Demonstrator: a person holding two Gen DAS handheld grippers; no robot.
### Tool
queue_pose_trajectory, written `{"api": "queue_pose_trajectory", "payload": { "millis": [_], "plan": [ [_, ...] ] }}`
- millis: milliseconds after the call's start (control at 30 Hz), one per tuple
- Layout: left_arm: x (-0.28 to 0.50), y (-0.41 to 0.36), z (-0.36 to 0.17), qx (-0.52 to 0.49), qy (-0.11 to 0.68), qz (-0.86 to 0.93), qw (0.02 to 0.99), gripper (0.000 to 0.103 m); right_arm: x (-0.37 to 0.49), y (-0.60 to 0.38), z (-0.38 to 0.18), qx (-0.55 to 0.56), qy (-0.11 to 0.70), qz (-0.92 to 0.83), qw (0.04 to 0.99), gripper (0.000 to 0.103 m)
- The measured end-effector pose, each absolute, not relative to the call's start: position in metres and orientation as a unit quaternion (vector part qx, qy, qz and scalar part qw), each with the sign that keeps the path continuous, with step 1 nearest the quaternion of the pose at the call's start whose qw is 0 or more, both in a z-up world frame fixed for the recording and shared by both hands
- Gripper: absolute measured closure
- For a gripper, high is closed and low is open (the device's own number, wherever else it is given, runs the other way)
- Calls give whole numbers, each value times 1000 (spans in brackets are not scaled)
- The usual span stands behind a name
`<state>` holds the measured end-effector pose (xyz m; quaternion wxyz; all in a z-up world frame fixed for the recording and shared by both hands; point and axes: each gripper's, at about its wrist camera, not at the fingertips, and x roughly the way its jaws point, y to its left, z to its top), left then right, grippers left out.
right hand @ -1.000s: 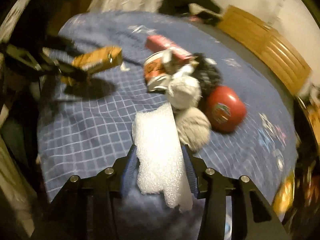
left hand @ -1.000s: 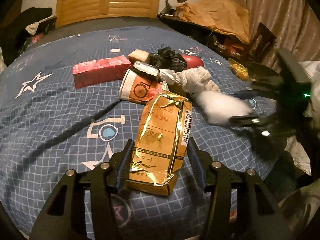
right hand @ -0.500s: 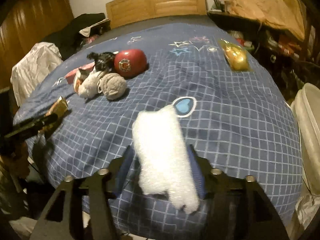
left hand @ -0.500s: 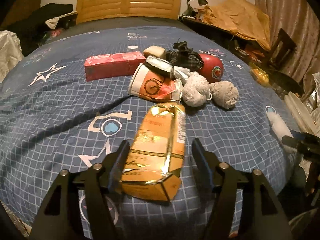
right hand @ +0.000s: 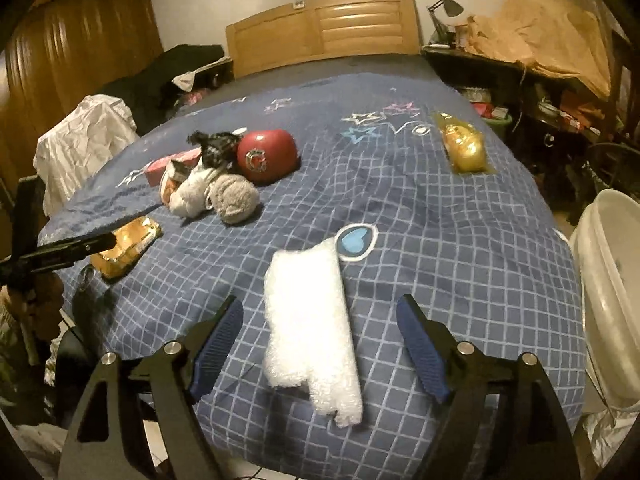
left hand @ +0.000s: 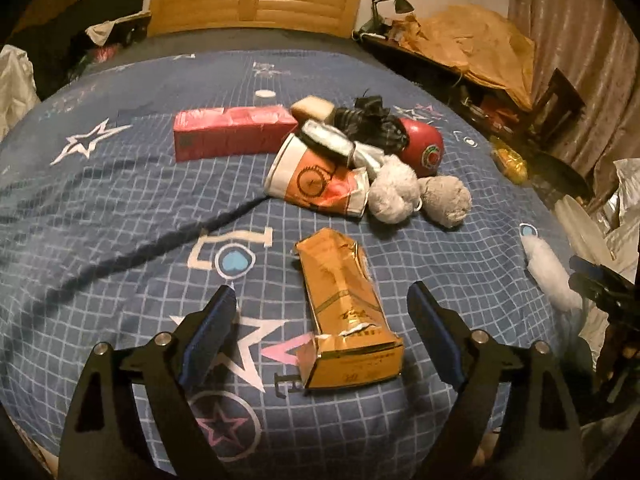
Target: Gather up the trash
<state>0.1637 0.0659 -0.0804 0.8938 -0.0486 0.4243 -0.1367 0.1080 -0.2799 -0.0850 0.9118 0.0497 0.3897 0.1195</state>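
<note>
Blue-padded fingers (left hand: 208, 336) of the left gripper (left hand: 320, 332) spreading apart around a torn gold carton (left hand: 346, 316), pads clear of it, carton flat on the bed's blue checked cover (left hand: 120, 208). Likewise on the right: right gripper (right hand: 322, 354) opening over a white foam sheet (right hand: 310, 336), nothing pinched, sheet lying near the bed's foot edge. Farther up the cover, untouched and heaped together: crushed paper cup (left hand: 316, 180), pink box (left hand: 232, 132), two grey fluffy balls (left hand: 420, 196), black crumpled bag (left hand: 370, 122), red round tin (left hand: 422, 148); a gold-wrapped packet (right hand: 464, 146) lying well apart to the right. Pale bin (right hand: 612, 280) beside the bed, contents unseen. By the look of it, hardly begun: every visible piece on the bed, nothing gripped.
</note>
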Motion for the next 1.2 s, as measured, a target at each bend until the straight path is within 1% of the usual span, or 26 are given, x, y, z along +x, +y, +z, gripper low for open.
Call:
{"api": "queue_pose_trajectory", "payload": {
  "millis": [133, 267, 300, 333, 400, 433, 467, 633, 900, 1200],
  "plan": [
    [162, 56, -88, -35, 431, -133, 892, 19, 110, -271, -91, 31, 398, 125, 908, 24],
    [163, 53, -92, -44, 433, -133, 891, 19, 108, -264, -97, 24, 407, 127, 904, 24],
    [164, 52, -93, -42, 432, -128, 892, 24, 108, -262, -100, 22, 411, 127, 903, 24],
    [165, 51, -94, -41, 432, -124, 892, 28, 107, -261, -103, 21, 413, 125, 902, 27],
    [168, 45, -99, -31, 439, -118, 890, 52, 108, -260, -109, 26, 423, 127, 897, 45],
    [167, 42, -102, -20, 437, -113, 892, 56, 109, -259, -112, 28, 428, 127, 894, 58],
    [165, 39, -102, -6, 428, -104, 898, 58, 108, -259, -114, 29, 427, 126, 895, 58],
    [156, 38, -91, -17, 406, -69, 911, 59, 102, -260, -107, 44, 407, 124, 904, 59],
    [132, 13, -45, -5, 350, 8, 937, 59, 83, -254, -81, 60, 351, 113, 927, 59],
    [110, -6, -28, 6, 315, 34, 948, 59, 52, -259, -55, 63, 286, 89, 952, 59]
  ]
}}
